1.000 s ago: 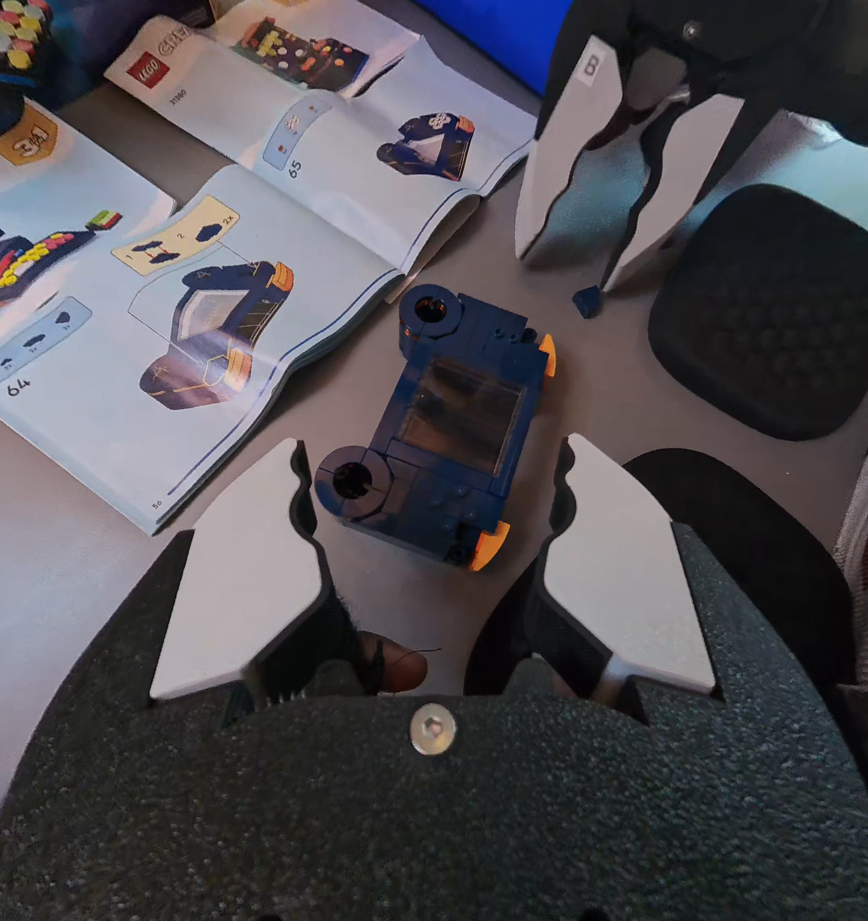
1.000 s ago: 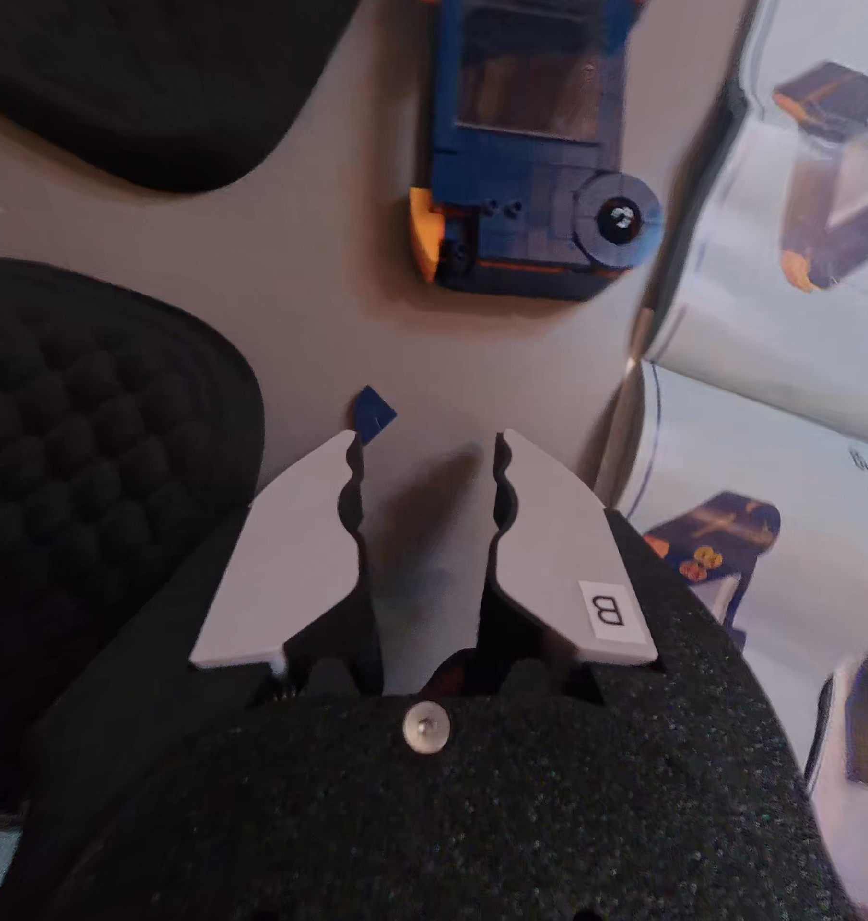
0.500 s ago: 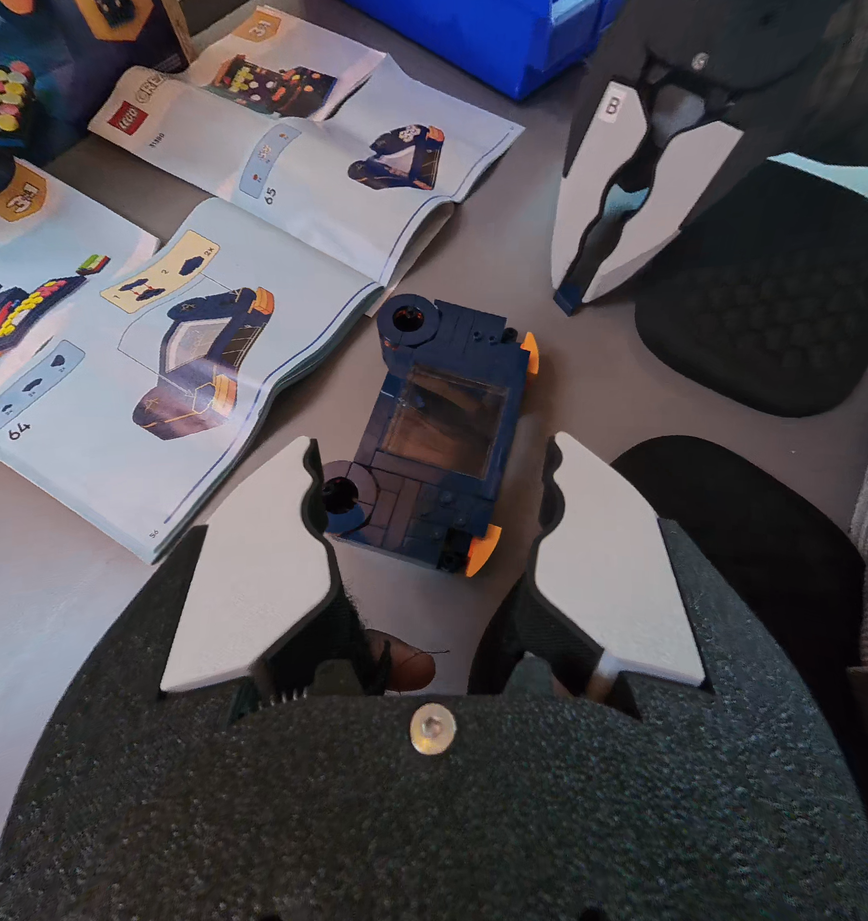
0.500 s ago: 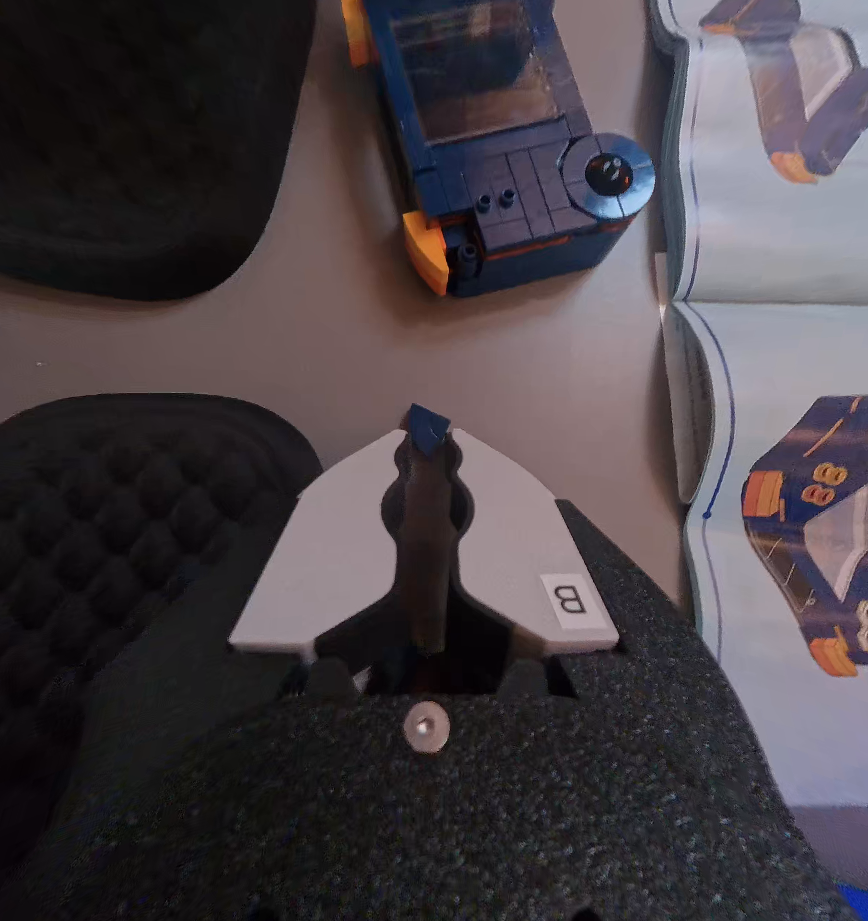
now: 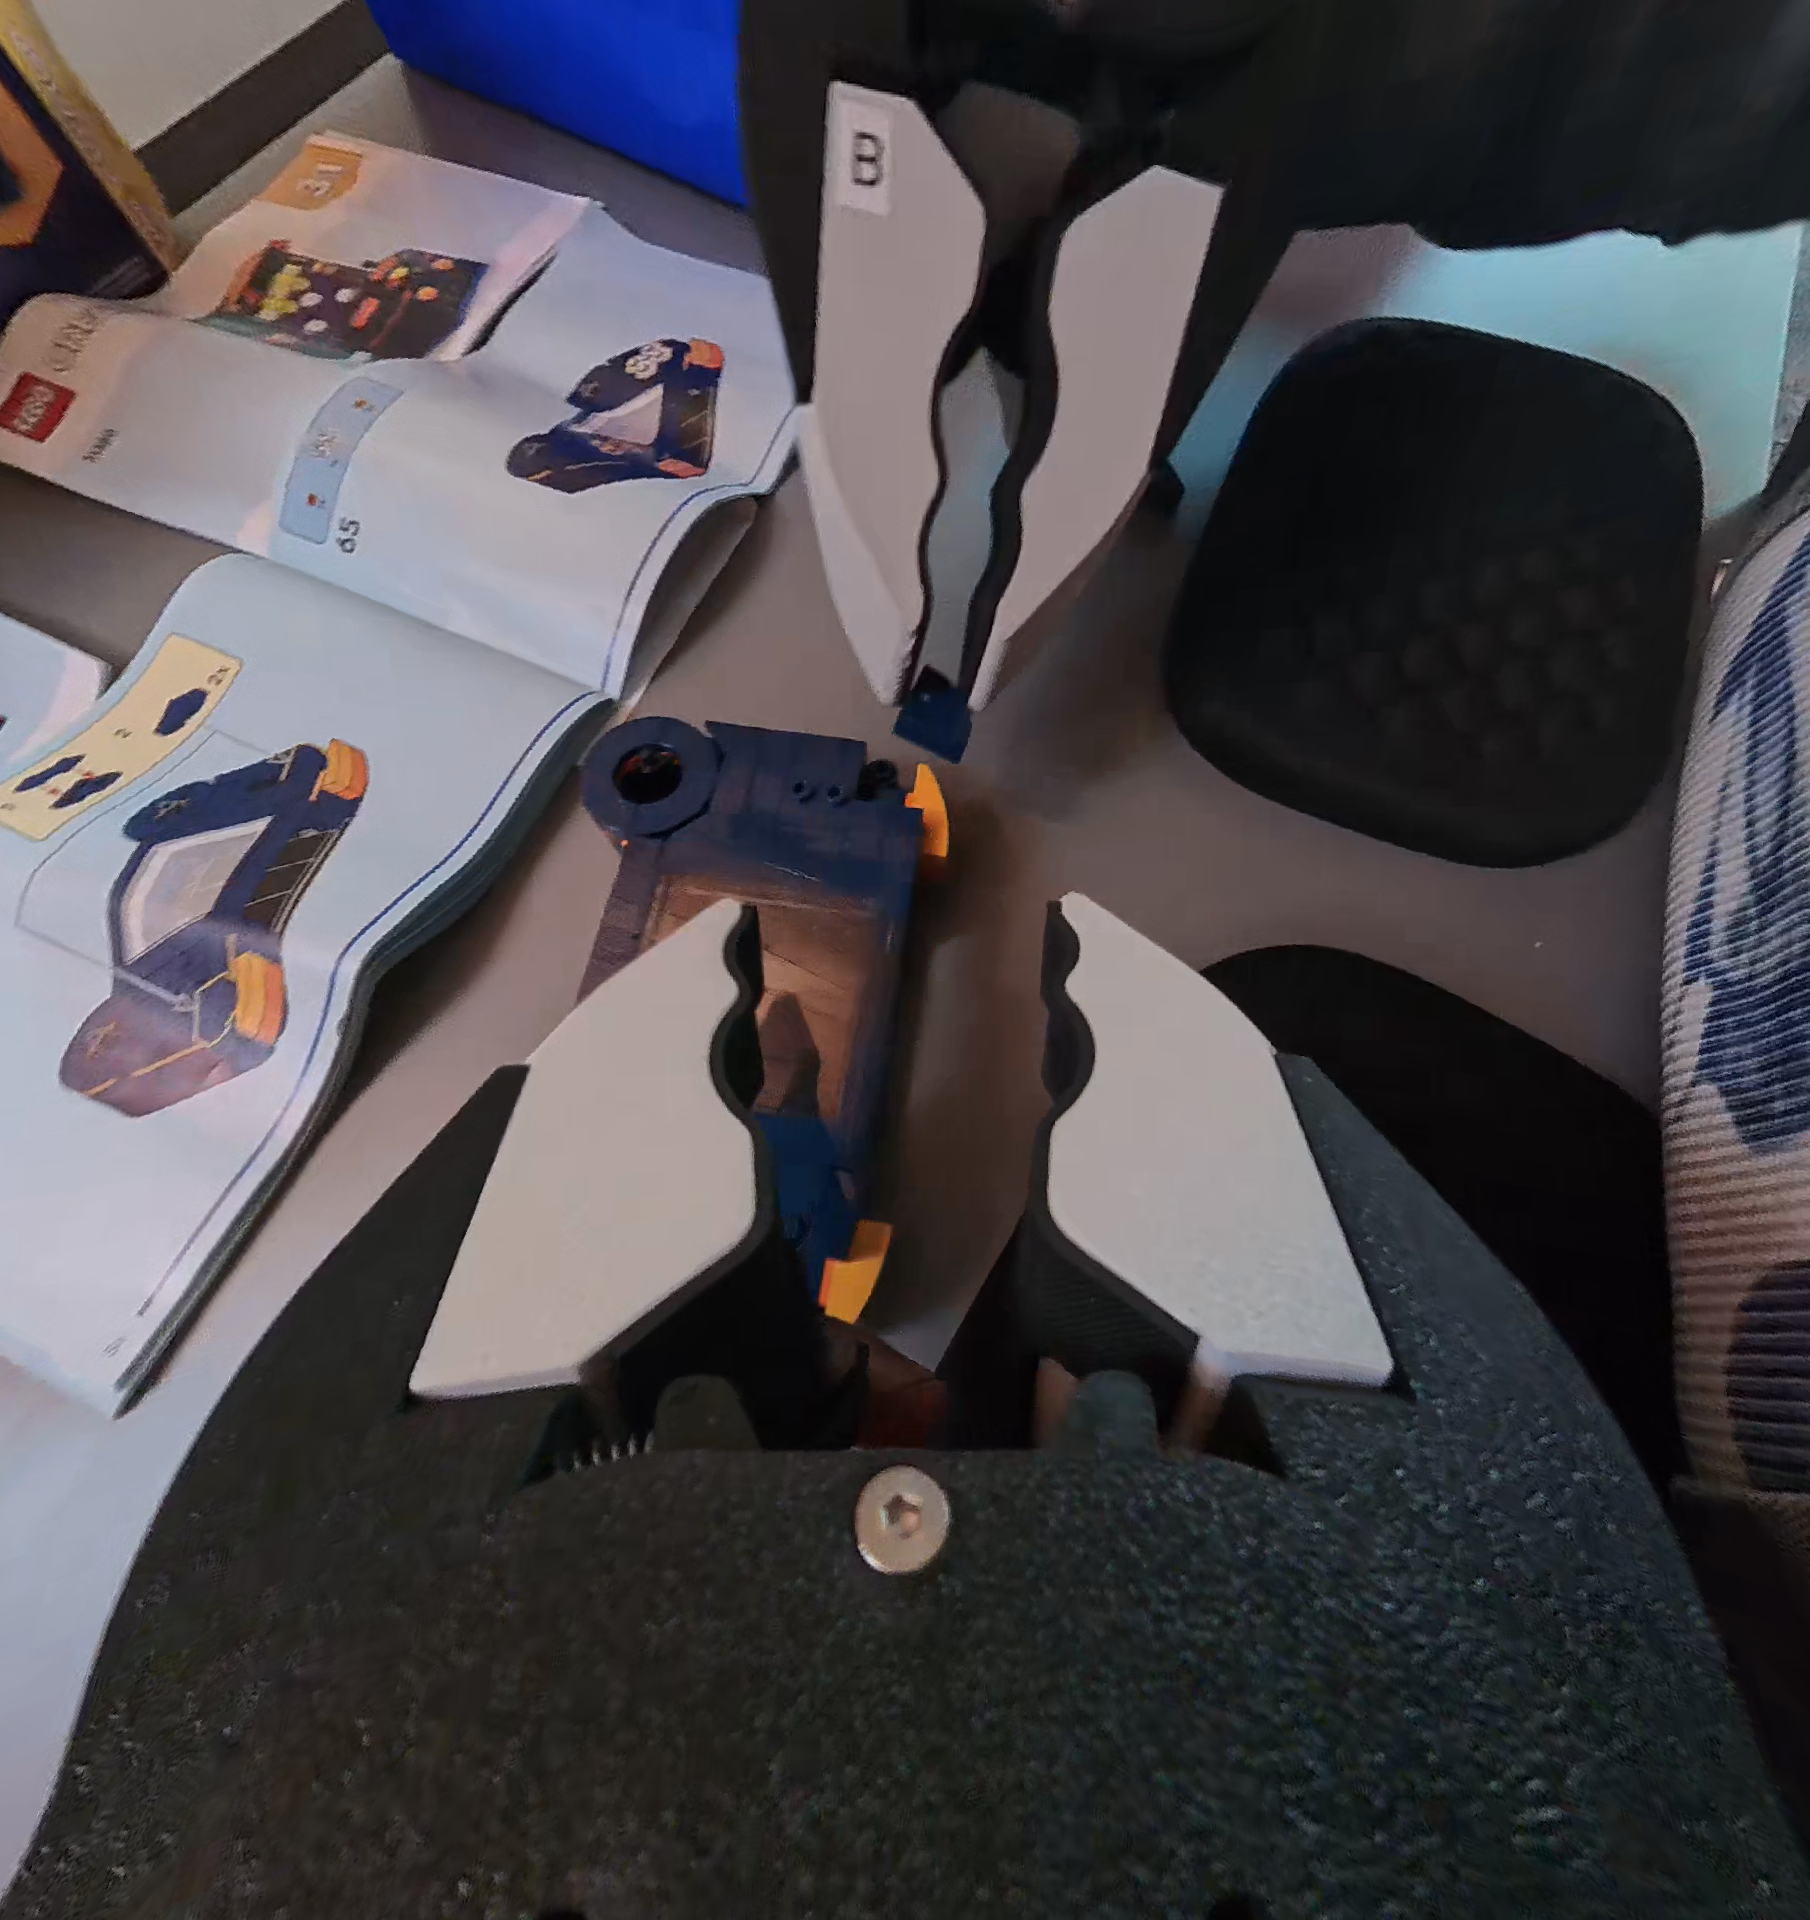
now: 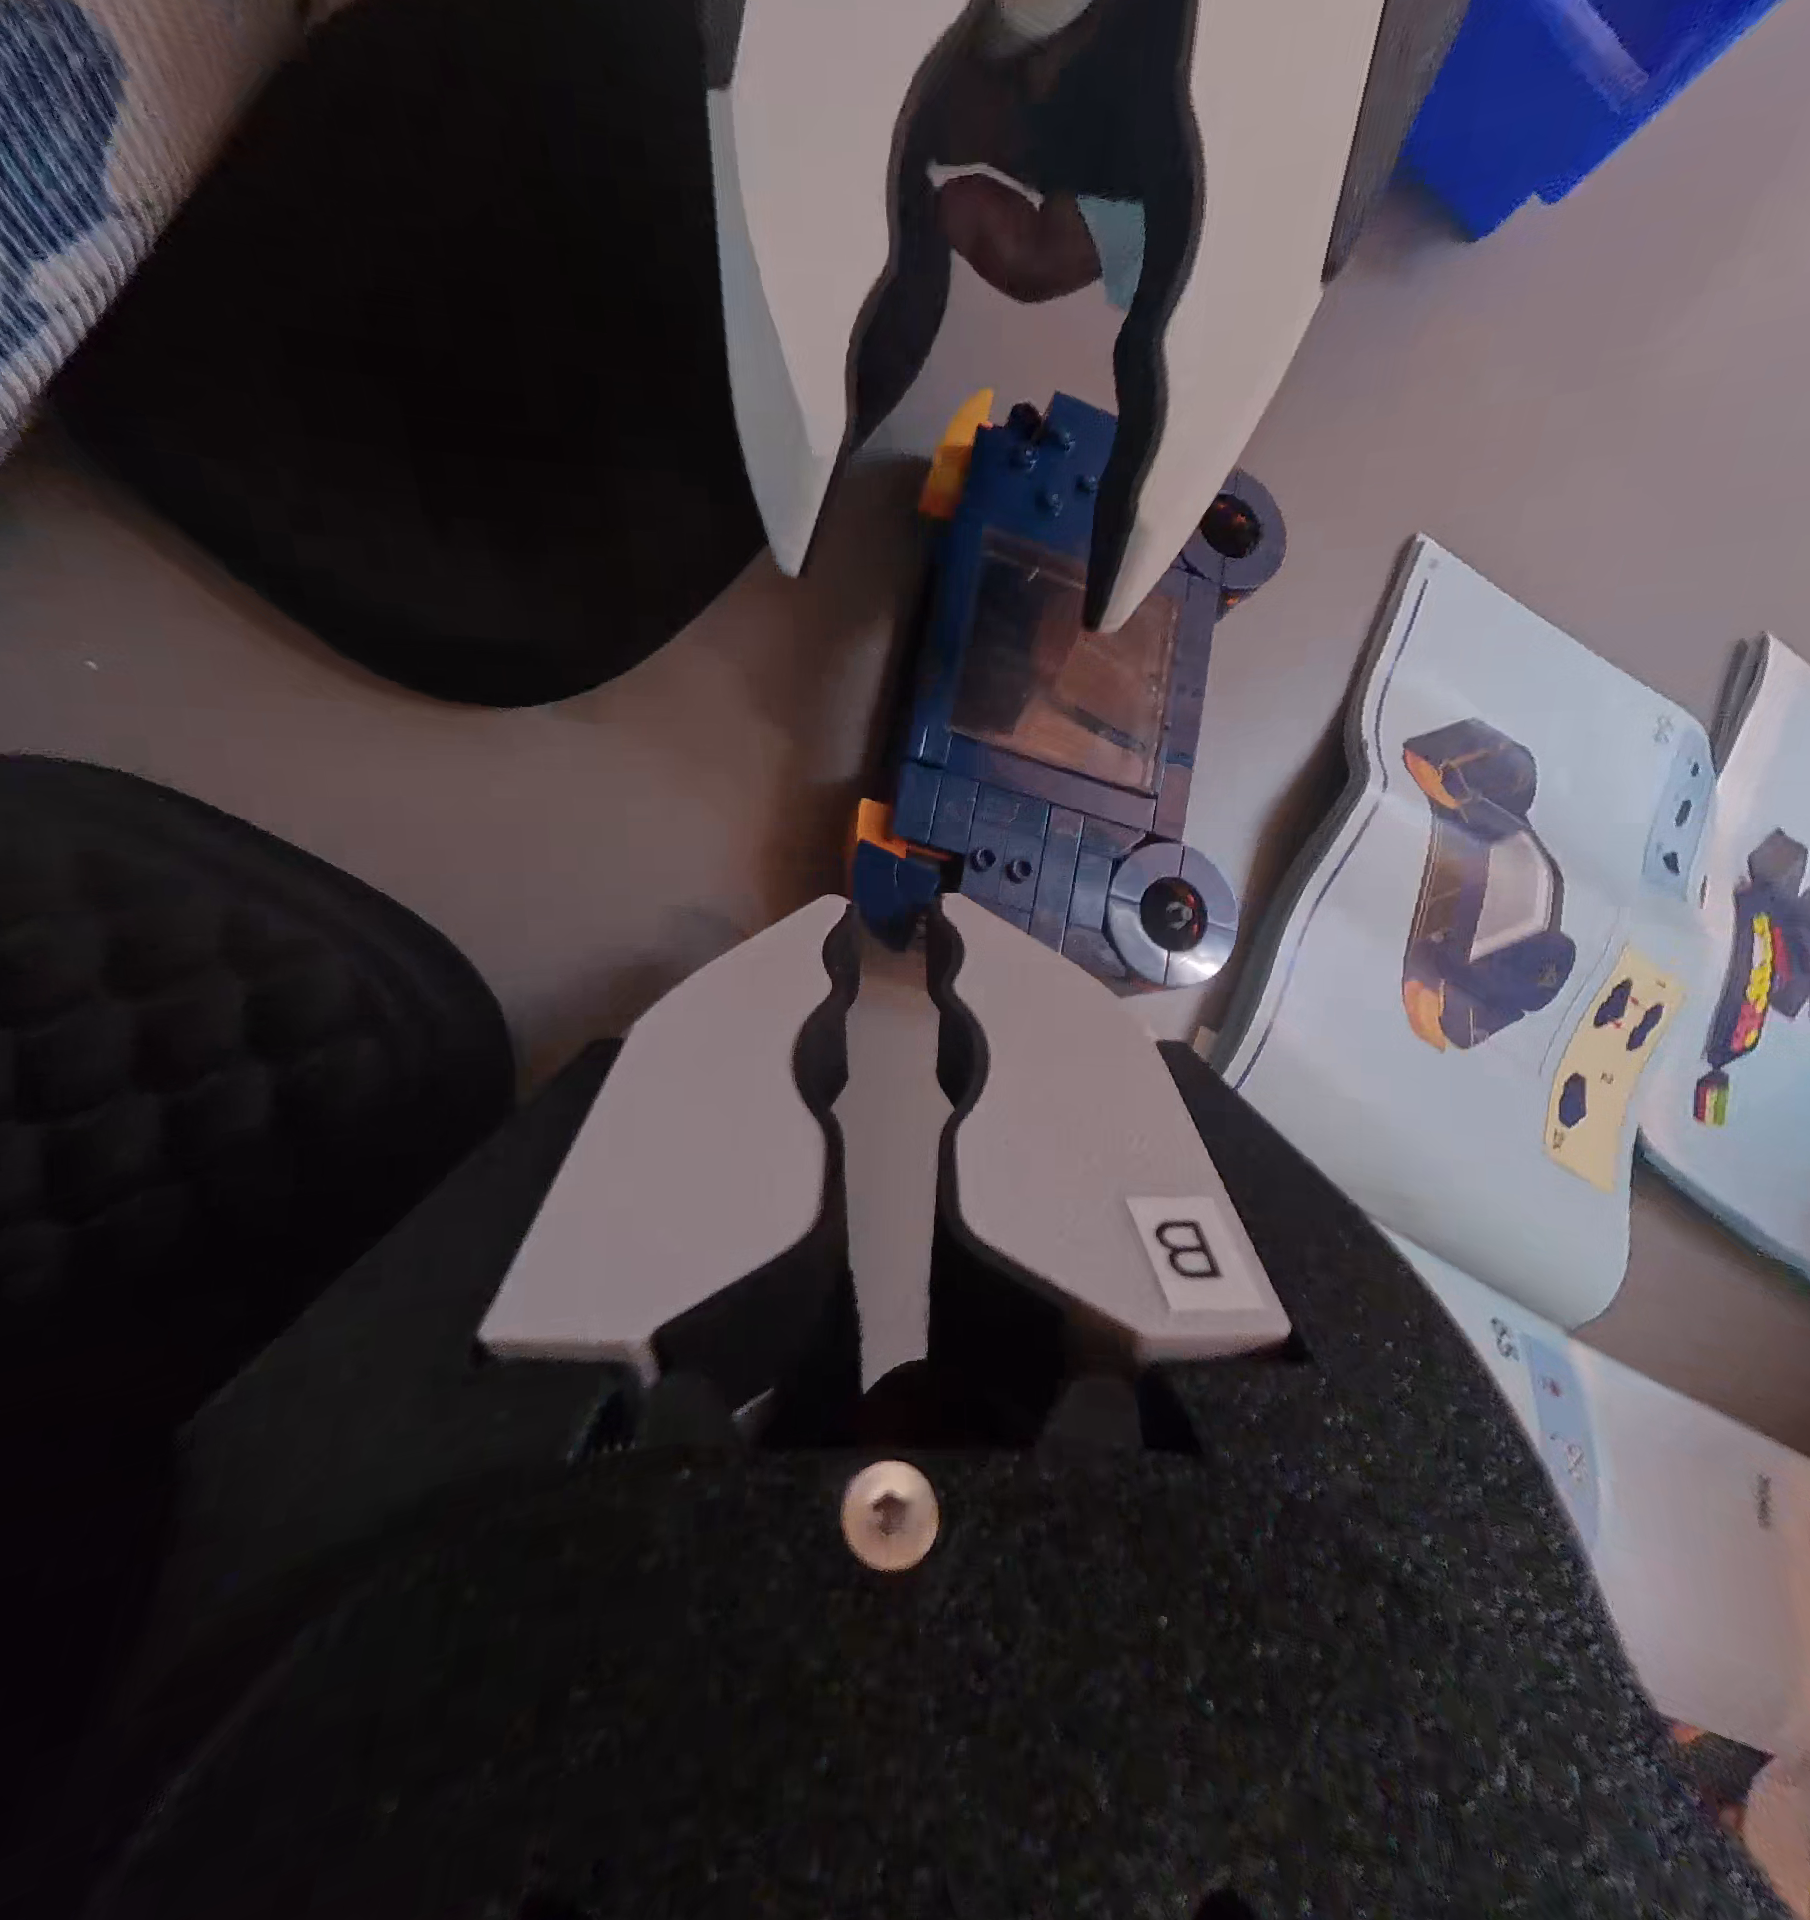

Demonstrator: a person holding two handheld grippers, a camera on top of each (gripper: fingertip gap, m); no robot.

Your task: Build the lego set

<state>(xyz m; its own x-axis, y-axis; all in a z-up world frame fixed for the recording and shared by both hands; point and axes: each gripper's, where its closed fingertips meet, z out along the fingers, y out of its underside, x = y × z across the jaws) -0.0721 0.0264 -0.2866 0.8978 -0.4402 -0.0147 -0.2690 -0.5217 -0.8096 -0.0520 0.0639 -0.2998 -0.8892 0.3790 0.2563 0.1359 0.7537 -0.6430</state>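
The dark blue lego model with a clear window and orange corner pieces lies flat on the grey table. My left gripper is open and low over it, one finger above the window and the other off its right side. It also shows in the right wrist view, over the model. My right gripper is shut on a small dark blue piece, held at the model's near corner beside an orange piece. In the left wrist view the right gripper holds that piece just above the model's far right corner.
Open instruction booklets lie left of the model and show in the right wrist view. Two black foam pads lie on the right. A blue bin and a box stand at the back. Patterned fabric is at the right edge.
My right gripper shut on the small blue piece, lifted it off the table and carried it to the model's corner. My left gripper moved forward over the model, still open.
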